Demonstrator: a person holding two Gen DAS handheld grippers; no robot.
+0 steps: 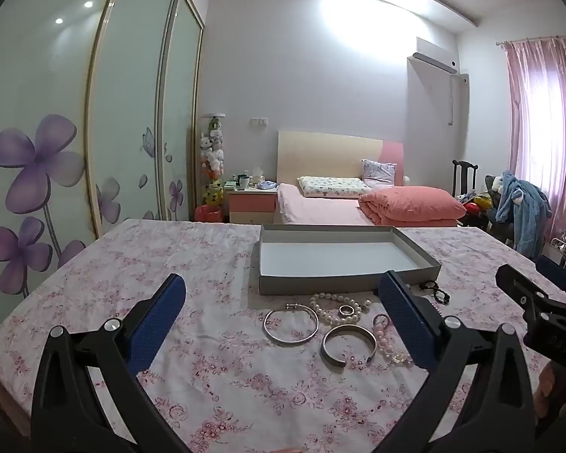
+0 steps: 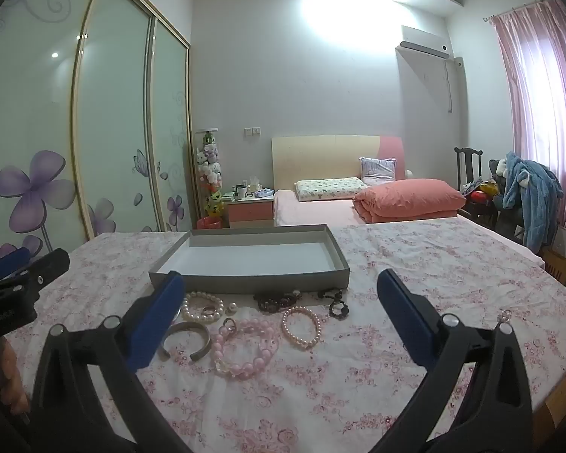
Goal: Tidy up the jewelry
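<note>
No item is stowed yet: the grey box (image 1: pixel 349 283) on the floral cloth (image 1: pixel 132 264) holds nothing. Just in front of it lie the thin bangle (image 1: pixel 291 324), silver cuff (image 1: pixel 349 344), white pearl bracelet (image 2: pixel 202 306), pink bead bracelet (image 2: pixel 245 351) and dark bead pieces (image 2: pixel 279 300). The left gripper (image 1: pixel 283 332) and right gripper (image 2: pixel 281 324) hover with jaws spread wide, empty. All pieces remain to be moved.

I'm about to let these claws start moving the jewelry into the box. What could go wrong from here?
The silver cuff, pink bead bracelet and pearl bracelet lie nearly touching, so a claw may drag a neighbour along. The small ring lies inside the pearl loop and may be hard to pinch from the soft bedspread. The grey box is shallow and could slide if bumped.
</note>
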